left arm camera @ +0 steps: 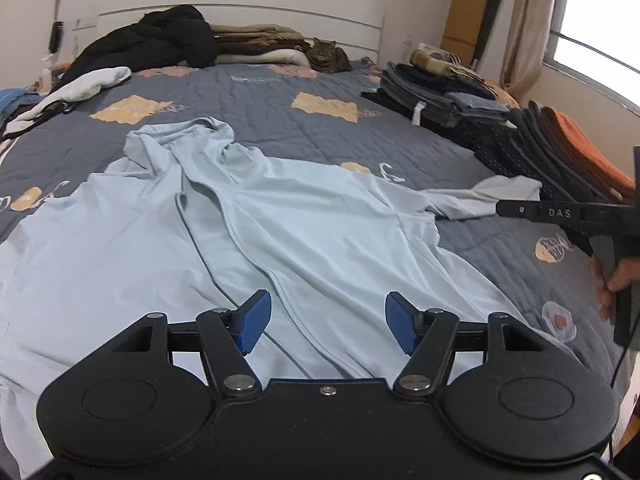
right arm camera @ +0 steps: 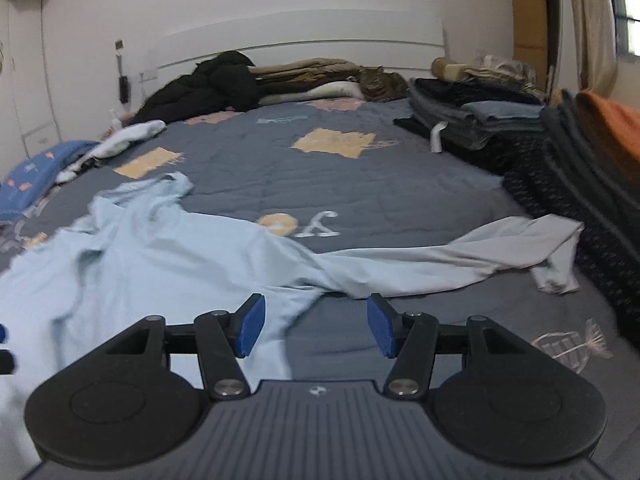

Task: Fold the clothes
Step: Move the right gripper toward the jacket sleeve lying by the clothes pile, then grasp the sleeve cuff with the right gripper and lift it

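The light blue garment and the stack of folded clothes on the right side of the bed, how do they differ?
The light blue garment lies spread out and wrinkled, unfolded; the folded stack is neat and layered. The garment is one pale piece, while the stack holds several dark grey and blue pieces. The garment sits near both grippers; the stack sits farther back, toward the headboard. Both rest on the grey quilt.

Grey quilted bed [left arm camera: 280, 112] — pale-blue garment [left arm camera: 280, 220] (spread), folded stacks [left arm camera: 440, 96], cat [left arm camera: 328, 56]

White letters "DAS" on the right gripper [left arm camera: 556, 213]; bedspread markings unreadable.
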The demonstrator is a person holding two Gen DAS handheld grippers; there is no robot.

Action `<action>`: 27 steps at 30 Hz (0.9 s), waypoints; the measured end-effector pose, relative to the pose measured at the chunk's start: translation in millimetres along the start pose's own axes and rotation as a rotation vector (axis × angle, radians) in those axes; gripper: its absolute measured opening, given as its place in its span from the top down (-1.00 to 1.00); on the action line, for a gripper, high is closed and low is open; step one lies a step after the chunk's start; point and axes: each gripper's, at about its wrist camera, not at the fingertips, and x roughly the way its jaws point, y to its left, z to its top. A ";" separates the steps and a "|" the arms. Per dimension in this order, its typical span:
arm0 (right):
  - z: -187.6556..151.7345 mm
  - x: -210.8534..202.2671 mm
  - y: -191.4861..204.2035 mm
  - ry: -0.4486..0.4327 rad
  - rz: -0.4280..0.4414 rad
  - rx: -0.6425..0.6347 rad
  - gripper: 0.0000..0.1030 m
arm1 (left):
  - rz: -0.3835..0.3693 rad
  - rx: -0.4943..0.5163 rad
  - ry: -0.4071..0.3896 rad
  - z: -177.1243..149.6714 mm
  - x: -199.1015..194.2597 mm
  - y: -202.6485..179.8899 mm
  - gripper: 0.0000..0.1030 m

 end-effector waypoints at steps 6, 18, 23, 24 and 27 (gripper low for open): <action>-5.0 16.9 -40.4 0.013 -0.107 0.049 -0.08 | -0.015 -0.010 0.015 -3.2 5.7 -0.4 -0.21; -8.9 36.7 -129.8 -0.014 -0.392 0.142 -0.08 | -0.051 -0.026 0.011 -1.8 4.7 -1.7 -0.22; 1.8 59.6 -155.3 0.024 -0.478 -0.061 -0.08 | -0.064 -0.029 0.004 -2.3 2.8 -1.2 -0.24; 3.8 65.3 -160.0 0.040 -0.480 -0.075 -0.08 | -0.064 -0.030 0.006 -2.6 3.5 -0.9 -0.24; 8.6 81.8 -174.6 0.081 -0.451 -0.067 -0.08 | -0.060 -0.037 0.016 -3.5 6.2 0.2 -0.24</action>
